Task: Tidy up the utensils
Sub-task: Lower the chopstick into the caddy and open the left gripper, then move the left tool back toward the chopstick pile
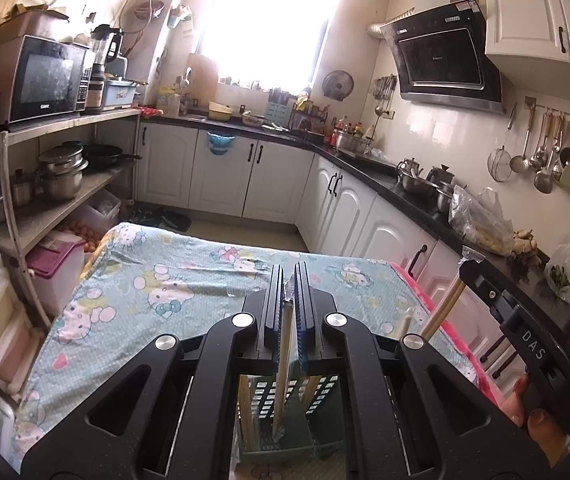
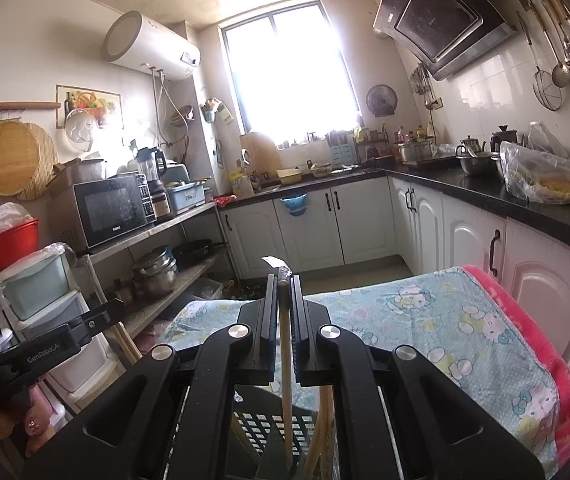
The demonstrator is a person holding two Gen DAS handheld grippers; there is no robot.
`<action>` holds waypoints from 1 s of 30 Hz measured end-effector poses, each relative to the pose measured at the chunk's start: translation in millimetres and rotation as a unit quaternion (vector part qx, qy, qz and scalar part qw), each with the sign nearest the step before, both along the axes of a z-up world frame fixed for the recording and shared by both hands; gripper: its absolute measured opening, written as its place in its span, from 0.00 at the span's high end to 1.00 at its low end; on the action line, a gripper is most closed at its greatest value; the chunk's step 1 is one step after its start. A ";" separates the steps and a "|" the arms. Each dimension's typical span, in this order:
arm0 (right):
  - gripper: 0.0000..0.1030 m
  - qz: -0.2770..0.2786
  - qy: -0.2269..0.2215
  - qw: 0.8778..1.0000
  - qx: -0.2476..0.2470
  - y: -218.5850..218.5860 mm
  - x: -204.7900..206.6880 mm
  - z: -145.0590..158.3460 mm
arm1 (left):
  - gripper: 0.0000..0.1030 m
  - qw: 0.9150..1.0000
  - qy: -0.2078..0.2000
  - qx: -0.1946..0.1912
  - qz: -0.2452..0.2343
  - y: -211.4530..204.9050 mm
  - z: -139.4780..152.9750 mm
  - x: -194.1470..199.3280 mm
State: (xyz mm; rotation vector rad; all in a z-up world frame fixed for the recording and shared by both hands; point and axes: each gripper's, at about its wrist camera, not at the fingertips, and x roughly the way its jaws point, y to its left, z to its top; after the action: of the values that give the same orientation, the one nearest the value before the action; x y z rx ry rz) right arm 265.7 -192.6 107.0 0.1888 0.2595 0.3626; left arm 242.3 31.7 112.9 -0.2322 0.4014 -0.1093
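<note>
My left gripper point(image 1: 289, 280) is shut on a wooden chopstick in a clear wrapper point(image 1: 283, 360) that hangs down into a dark slotted utensil basket point(image 1: 317, 396) under it. My right gripper point(image 2: 283, 280) is shut on another wrapped wooden chopstick point(image 2: 286, 360) that reaches down into the same basket point(image 2: 269, 428). More chopsticks point(image 2: 325, 424) lean in the basket. The right gripper point(image 1: 465, 266) shows at the right of the left wrist view with its chopstick point(image 1: 445, 312). The left gripper point(image 2: 119, 306) shows at the left of the right wrist view.
The basket stands on a table covered with a blue cartoon cloth point(image 1: 157, 272) over a pink blanket point(image 2: 525, 320). A metal shelf with a microwave point(image 1: 45, 80) and pots is on the left. White cabinets and a black counter point(image 1: 425, 208) with pots and bags run along the right.
</note>
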 end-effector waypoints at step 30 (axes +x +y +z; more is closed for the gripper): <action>0.58 -0.008 0.053 0.999 0.008 -19.6 -12.5 -26.2 | 0.38 0.999 0.027 -0.030 0.003 16.5 -19.4 -12.4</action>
State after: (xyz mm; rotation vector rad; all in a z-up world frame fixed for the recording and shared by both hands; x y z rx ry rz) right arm 253.2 -212.2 80.8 0.2255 0.3598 0.3397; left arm 229.9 48.2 93.5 -0.2969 0.4512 -0.1098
